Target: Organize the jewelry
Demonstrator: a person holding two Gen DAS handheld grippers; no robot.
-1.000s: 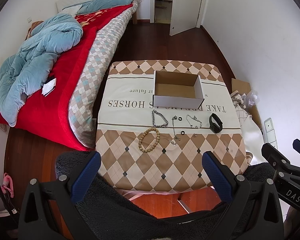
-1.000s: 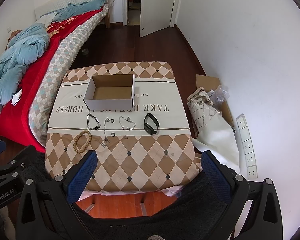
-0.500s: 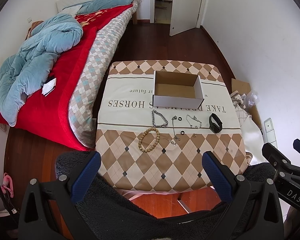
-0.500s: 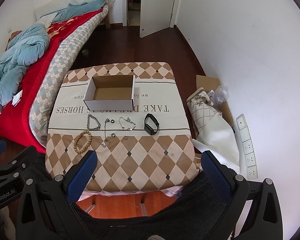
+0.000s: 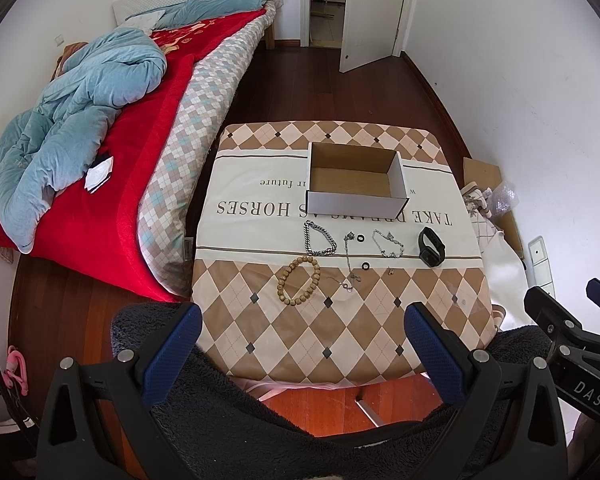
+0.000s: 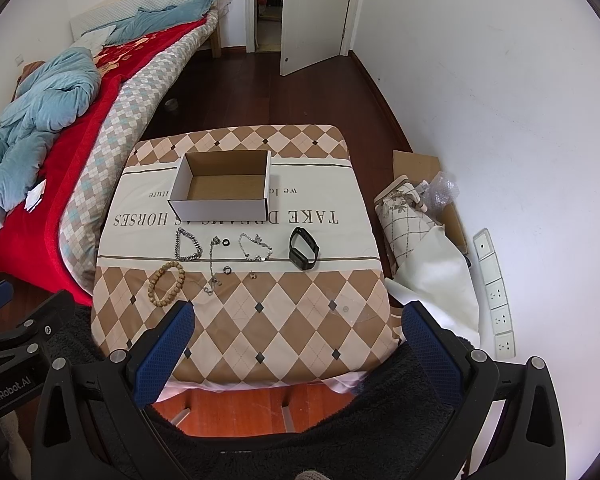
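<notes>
Your left wrist camera looks down and forward from above the near edge of the table, well back from it, with the bed filling its left side. Your right wrist camera sits just to the right at similar height, facing the same way, taking in more of the wall. Both share the table, the cardboard box and the door.

Left gripper and right gripper are held side by side, blue-padded jaws spread wide, gripping nothing.
</notes>
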